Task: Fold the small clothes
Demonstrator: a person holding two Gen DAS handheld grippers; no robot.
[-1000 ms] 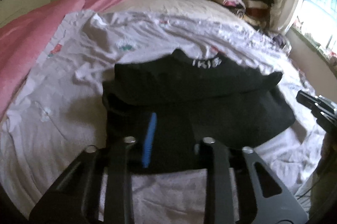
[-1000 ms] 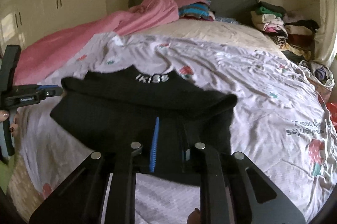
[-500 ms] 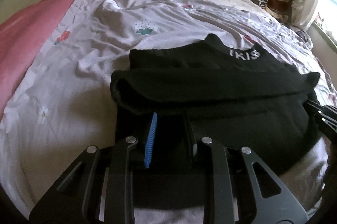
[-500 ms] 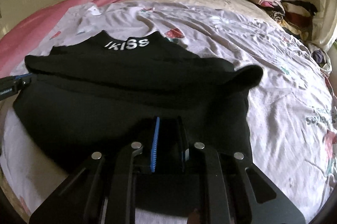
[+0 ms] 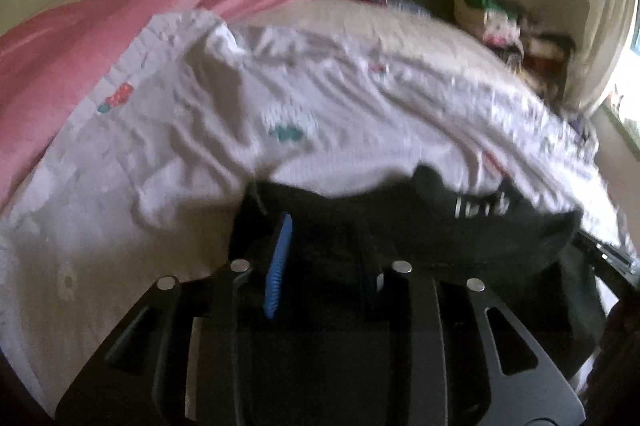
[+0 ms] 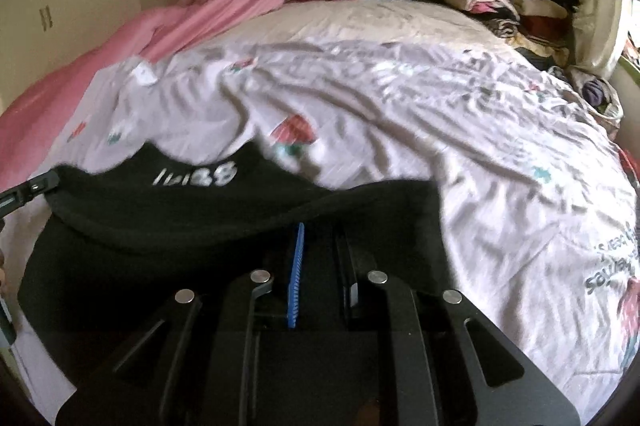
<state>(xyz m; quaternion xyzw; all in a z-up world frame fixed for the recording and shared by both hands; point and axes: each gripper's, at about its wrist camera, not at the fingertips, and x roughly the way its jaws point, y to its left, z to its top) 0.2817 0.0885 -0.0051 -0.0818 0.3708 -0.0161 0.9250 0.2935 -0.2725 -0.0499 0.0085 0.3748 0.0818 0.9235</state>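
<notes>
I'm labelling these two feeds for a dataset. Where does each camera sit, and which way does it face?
Left wrist: on the left tongs, angled down at the black garment, headboard beyond; right tongs' tip at right edge.
Right wrist: on the right tongs, same aim; left tongs' tip at left edge.
Shared: garment, white sheet, pink blanket.

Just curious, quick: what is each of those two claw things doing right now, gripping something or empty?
Left gripper: jaws just been opening, black garment still between them.
Right gripper: jaws shut on the black garment's edge.
</notes>
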